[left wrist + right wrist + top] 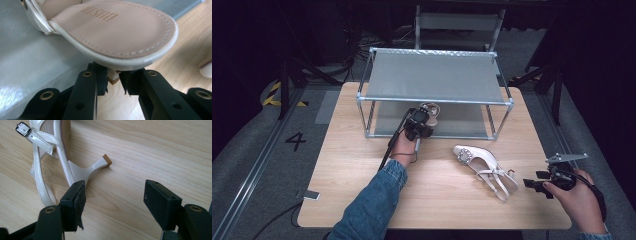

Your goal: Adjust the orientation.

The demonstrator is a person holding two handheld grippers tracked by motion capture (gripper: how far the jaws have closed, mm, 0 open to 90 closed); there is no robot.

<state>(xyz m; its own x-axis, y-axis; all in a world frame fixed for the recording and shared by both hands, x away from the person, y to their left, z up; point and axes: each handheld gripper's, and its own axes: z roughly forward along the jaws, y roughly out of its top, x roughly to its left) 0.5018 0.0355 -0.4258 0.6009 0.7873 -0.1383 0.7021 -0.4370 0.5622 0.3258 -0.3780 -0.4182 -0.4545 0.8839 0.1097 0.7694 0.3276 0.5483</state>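
Wooden table (362, 180), grey floor (242, 150), dark room

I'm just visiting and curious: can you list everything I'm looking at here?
Shoe on lower shelf: one, white with beige insole, at the rack's lower shelf, its heel in the left tool.
Shoe on table: one, white, jewelled toe, lying on its side right of centre.
Rack: one, metal frame with grey fabric shelves, far side of table.
Table: one, light wood.
Small device: one, silvery, near left table edge.
Left tool: black, shut on the shoe's heel.
Right tool: black, open, beside the lying shoe's heel.
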